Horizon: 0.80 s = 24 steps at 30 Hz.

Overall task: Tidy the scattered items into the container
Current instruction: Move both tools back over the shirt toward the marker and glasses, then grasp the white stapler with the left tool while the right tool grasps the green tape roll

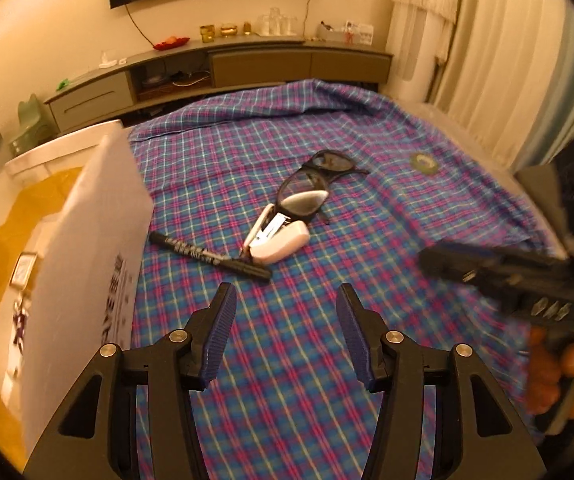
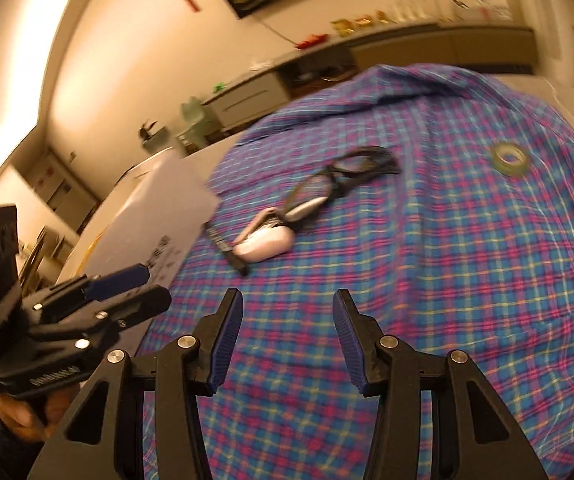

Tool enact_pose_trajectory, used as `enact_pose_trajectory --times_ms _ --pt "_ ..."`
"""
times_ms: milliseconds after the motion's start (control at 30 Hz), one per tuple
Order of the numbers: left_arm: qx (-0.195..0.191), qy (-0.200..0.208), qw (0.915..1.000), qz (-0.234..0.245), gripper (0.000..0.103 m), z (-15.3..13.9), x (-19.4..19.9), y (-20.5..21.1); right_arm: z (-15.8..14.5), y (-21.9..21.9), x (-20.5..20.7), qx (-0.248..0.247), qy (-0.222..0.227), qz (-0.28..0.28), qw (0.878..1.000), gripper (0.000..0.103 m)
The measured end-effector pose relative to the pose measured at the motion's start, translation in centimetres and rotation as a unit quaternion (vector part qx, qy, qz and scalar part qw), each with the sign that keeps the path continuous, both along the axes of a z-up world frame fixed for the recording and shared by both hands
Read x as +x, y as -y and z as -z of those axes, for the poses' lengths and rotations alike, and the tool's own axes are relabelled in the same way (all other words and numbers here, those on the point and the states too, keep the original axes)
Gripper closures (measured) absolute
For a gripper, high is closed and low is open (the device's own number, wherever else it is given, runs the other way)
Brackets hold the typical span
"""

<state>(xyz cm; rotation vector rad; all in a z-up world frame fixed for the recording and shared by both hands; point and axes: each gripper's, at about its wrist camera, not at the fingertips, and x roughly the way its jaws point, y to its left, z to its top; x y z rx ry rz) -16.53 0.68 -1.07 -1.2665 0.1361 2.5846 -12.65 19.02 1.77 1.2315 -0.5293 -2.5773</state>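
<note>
The left gripper (image 1: 285, 328) hangs with its jaws spread wide and nothing between them, low over the plaid cloth (image 1: 367, 240); the right gripper (image 2: 288, 334) is likewise spread and empty, though its view is blurred. Just ahead of both, near the middle of the cloth, lies a cluster: a black marker (image 1: 209, 255) nearest, its tip touching a white stapler (image 1: 277, 240), and black-framed glasses (image 1: 315, 184) whose lower lens rests against the stapler's far end. A roll of clear tape (image 1: 423, 163) sits apart toward the cloth's right edge. The white box (image 1: 91, 248), flap raised and lined in yellow, stands at the cloth's left edge. The marker looks light, stiff and round, likely to roll, so pinching across mid-barrel seems best. The stapler is probably heavier and smooth; grip its sides. The glasses seem fragile: take them at the bridge, not the lenses.
</note>
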Motion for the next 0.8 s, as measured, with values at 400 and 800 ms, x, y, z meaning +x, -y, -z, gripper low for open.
enact_pose_trajectory --times_ms 400,800 --pt "-0.018 0.009 0.9996 0.02 0.048 4.3 -6.9 -1.3 0.8 -10.7 -7.7 0.066 0.055 0.121 0.989 0.052" --pt "-0.019 0.012 0.999 0.039 0.043 6.6 -9.4 -2.4 2.7 -12.9 -12.9 0.183 0.042 0.096 0.978 0.051"
